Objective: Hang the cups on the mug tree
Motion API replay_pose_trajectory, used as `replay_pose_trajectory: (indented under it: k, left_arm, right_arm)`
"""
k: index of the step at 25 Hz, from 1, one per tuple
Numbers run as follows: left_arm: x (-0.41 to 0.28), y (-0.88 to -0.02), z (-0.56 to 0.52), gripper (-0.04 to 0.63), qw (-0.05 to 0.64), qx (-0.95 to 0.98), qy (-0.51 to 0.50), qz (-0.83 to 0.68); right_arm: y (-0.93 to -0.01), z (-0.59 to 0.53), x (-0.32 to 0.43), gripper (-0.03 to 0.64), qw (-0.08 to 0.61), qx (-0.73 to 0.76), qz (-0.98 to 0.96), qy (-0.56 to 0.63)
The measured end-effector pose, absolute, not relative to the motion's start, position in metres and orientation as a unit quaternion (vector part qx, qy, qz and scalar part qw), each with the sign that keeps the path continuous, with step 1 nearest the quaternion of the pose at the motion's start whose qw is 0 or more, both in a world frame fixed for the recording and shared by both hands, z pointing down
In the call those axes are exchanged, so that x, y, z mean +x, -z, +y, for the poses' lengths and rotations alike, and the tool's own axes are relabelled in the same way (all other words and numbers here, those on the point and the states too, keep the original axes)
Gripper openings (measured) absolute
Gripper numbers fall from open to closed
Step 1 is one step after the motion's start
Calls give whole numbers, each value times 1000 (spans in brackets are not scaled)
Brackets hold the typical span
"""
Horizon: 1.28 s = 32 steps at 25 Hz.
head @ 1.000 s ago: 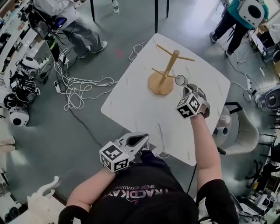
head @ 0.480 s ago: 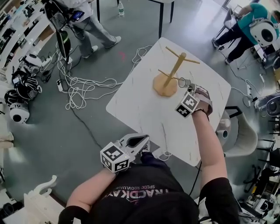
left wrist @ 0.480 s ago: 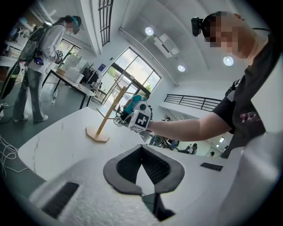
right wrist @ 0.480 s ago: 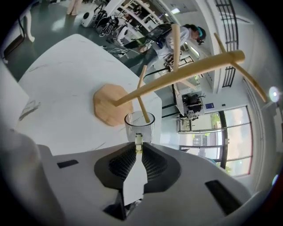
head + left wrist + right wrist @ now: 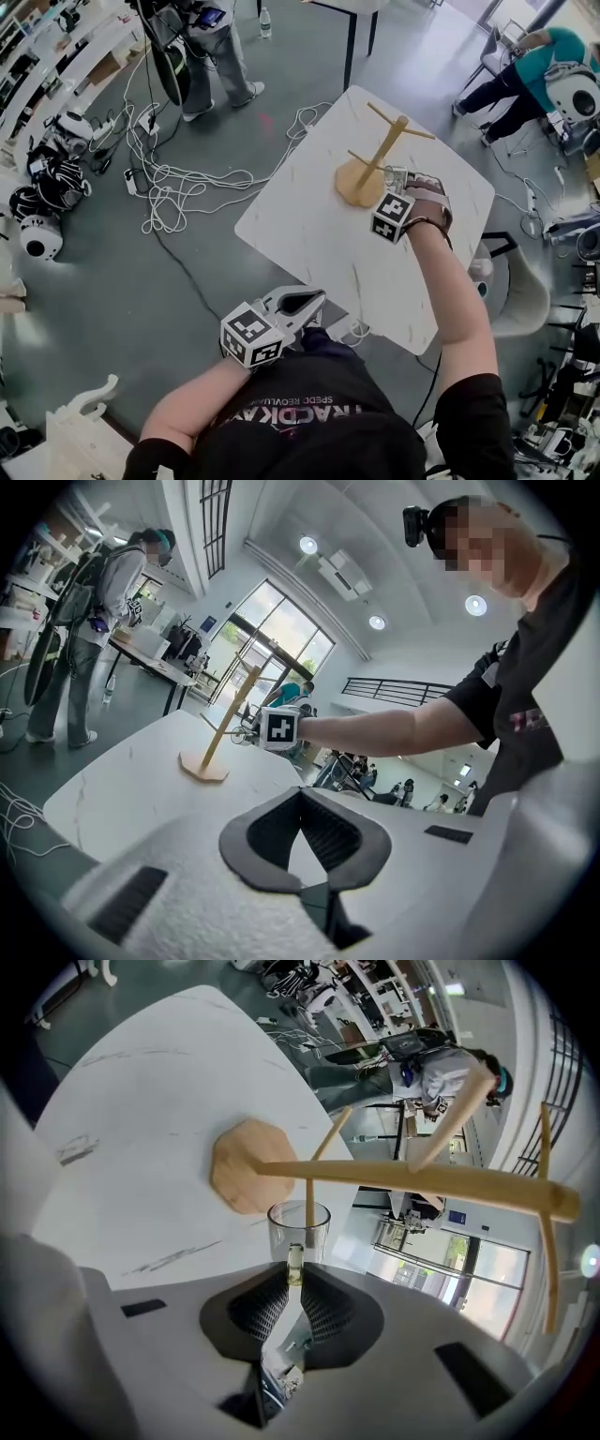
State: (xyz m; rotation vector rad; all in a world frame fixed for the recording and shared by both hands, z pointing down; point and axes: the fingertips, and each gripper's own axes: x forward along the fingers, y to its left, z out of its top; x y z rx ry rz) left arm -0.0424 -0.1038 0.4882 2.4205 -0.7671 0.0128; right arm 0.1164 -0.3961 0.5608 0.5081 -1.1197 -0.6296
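Glass cup (image 5: 299, 1230): clear, clamped by its handle in my right claw (image 5: 295, 1281), mouth toward the mug tree (image 5: 412, 1181), above the white table (image 5: 309, 230). Left claw (image 5: 301, 803): closed on nothing, idle near my body.
Risks: a thin peg (image 5: 307, 1199) lines up with the cup's mouth, not its handle. A push could tip the tree, or the cup could twist in my pinch.
Unclear: whether the peg touches glass; the handle loop is hidden by my pads.
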Motion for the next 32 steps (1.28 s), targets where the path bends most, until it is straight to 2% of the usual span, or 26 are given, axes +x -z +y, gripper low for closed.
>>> replay_pose_trajectory:
  k: [17,32]
  left_arm:
    - [-42,-485,-92,-3,294,915,-8,-277]
    - [-49,-486,-79,-3,287,918,-8,-275]
  right_arm:
    - [-567,-391,97,43,820,192,-450,298]
    - [-574,-369,83,46,796,199,-495,287]
